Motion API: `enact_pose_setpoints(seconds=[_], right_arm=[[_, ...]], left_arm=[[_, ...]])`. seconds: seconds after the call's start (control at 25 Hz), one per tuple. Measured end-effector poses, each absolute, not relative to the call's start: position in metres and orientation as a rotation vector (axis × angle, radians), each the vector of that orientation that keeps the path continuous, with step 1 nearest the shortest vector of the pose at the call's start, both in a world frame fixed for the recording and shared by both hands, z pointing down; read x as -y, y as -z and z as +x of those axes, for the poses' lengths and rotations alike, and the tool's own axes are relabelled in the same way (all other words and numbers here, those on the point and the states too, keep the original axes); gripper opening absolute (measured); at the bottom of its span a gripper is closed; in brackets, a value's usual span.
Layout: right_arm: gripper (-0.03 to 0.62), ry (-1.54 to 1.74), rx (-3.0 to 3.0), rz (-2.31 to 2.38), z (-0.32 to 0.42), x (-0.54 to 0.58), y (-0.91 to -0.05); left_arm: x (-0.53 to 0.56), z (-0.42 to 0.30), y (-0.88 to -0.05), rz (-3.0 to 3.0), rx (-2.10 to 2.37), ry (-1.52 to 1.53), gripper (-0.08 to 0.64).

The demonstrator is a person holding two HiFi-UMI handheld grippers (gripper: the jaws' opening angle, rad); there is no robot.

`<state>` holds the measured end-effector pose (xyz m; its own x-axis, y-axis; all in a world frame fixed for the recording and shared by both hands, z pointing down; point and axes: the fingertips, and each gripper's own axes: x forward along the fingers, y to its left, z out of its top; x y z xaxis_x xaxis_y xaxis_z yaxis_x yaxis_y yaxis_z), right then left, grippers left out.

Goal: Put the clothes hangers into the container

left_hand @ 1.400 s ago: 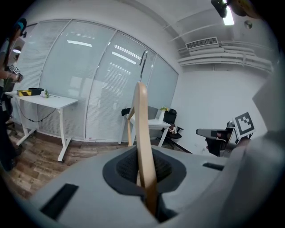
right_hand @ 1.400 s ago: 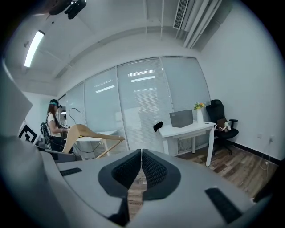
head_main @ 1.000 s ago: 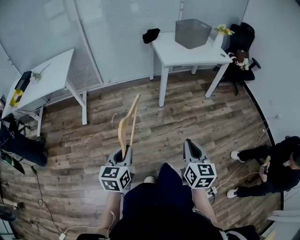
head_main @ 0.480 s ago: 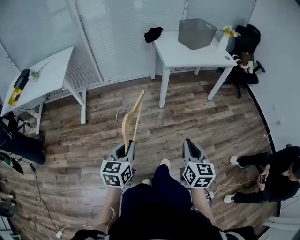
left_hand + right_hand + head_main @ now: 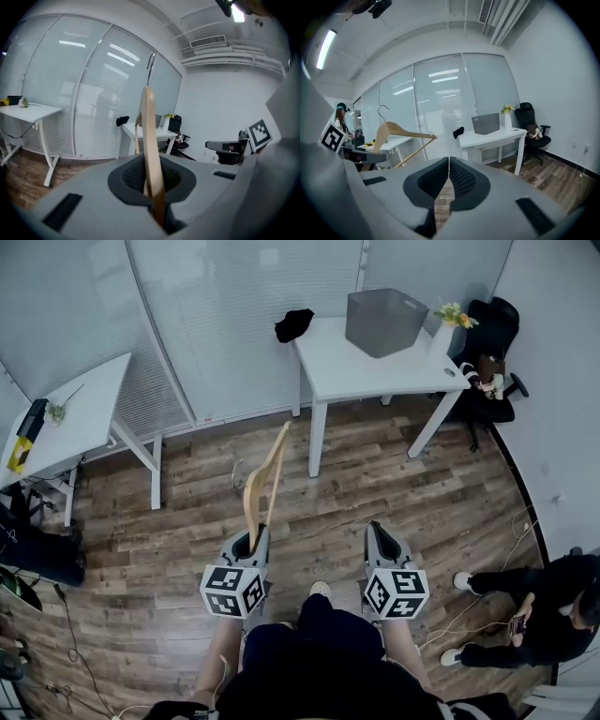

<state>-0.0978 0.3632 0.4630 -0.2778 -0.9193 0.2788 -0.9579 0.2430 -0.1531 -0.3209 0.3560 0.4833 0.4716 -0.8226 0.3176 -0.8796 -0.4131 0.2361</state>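
Note:
A pale wooden clothes hanger [image 5: 263,477] sticks up and forward from my left gripper [image 5: 248,542], which is shut on its lower end. In the left gripper view the hanger [image 5: 150,140] rises edge-on between the dark pads. From the right gripper view the same hanger [image 5: 396,131] shows side-on at the left with its wire hook up. My right gripper [image 5: 382,538] is shut with nothing between its pads [image 5: 459,177]. The grey container [image 5: 382,322] stands on a white table [image 5: 361,371] ahead, far beyond both grippers; it also shows in the right gripper view [image 5: 486,123].
A second white table [image 5: 70,423] stands at the left by the glass wall. A black cloth [image 5: 292,324] lies at the container table's corner, a flower vase [image 5: 442,326] and a black chair [image 5: 487,334] beside it. A seated person [image 5: 544,606] is at right. Cables cross the wooden floor [image 5: 178,512].
The view has advanced toward the container table, which now sits nearer the frame's middle. The hanger stays in my left gripper, tilted slightly more rightward. Both grippers keep their places.

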Motion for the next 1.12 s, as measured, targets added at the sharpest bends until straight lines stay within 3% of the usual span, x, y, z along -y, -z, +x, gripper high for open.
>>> enact_pose_setpoints(seconds=[1.12], right_arm=[[0.031, -0.285, 2.497, 1.706, -0.023, -0.232, -0.439]], left_arm=[[-0.224, -0.246, -0.471, 2.428, 1.418, -0.205, 0.021]])
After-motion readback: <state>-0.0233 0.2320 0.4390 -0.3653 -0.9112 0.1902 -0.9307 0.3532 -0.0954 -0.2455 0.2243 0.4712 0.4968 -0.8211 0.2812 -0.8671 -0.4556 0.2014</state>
